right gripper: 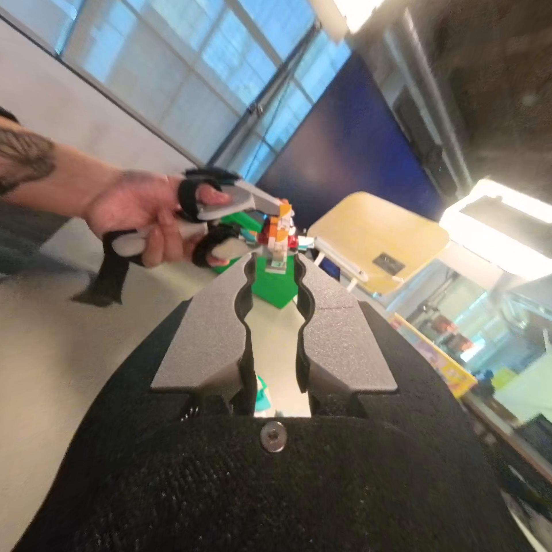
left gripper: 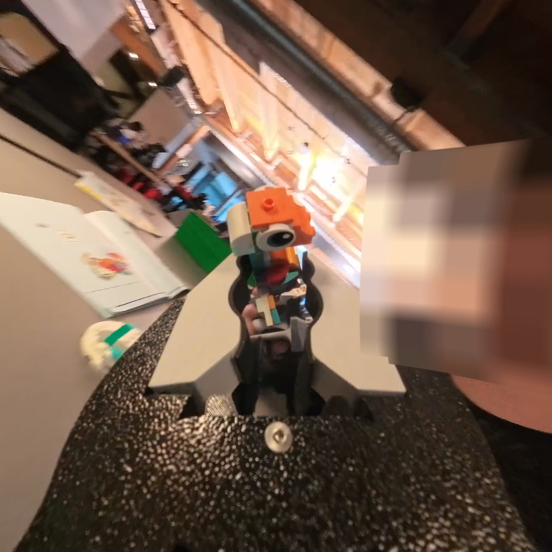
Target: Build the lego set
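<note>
The half-built lego figure (left gripper: 270, 239), orange-headed with one big eye, is up off the tabletop (left gripper: 44, 283), clamped low on its body in the left tongs (left gripper: 273, 286), probably so its free end can take the next piece. The right tongs (right gripper: 273, 263) stand apart and empty just short of it. The open instruction booklet (left gripper: 98, 257) lies flat for reference, the green box (left gripper: 203, 239) behind.

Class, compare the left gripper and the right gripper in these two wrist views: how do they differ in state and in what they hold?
The left gripper is shut on the lego model; the right gripper stands open and holds nothing. The left gripper carries the model lifted off the table; the right gripper only points toward it from nearby. Both have grey fingers with wavy black inner pads.
</note>
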A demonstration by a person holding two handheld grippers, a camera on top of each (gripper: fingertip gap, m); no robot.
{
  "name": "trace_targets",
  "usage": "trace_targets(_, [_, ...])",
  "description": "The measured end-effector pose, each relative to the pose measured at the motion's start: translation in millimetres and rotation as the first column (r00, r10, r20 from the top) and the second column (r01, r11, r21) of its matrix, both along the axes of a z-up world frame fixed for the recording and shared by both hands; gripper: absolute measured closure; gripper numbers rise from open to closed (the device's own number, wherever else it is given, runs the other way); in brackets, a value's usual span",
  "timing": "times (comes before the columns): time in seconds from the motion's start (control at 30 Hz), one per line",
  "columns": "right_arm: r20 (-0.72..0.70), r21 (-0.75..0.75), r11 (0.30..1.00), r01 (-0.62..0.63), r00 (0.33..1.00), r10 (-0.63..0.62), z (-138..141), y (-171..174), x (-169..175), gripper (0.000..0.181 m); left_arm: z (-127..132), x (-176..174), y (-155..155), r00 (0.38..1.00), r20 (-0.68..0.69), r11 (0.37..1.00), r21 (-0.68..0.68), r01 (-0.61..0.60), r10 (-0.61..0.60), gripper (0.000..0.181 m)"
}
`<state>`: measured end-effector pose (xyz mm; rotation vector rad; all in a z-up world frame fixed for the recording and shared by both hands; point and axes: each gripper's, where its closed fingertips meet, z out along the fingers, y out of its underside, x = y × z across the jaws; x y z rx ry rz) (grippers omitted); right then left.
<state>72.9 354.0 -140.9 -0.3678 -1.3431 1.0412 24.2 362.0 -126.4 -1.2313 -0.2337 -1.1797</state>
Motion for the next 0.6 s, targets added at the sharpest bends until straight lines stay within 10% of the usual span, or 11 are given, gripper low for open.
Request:
trace_targets(0.03, [0.043,-0.001,1.0,0.016,0.999,-0.016,-6.0,4.4,-5.3,0.159,-4.2,-2.2,2.5,0.998,-0.047,0.999,-0.031,-0.038,0.036,0.146])
trace_targets(0.6, [0.408,-0.109,0.99,0.094,0.912,-0.042,-53.2,38.4,-32.6,0.176,-40.9,-6.0,33.7,0.85,-0.507,0.911,-0.266,-0.316,0.147,0.15])
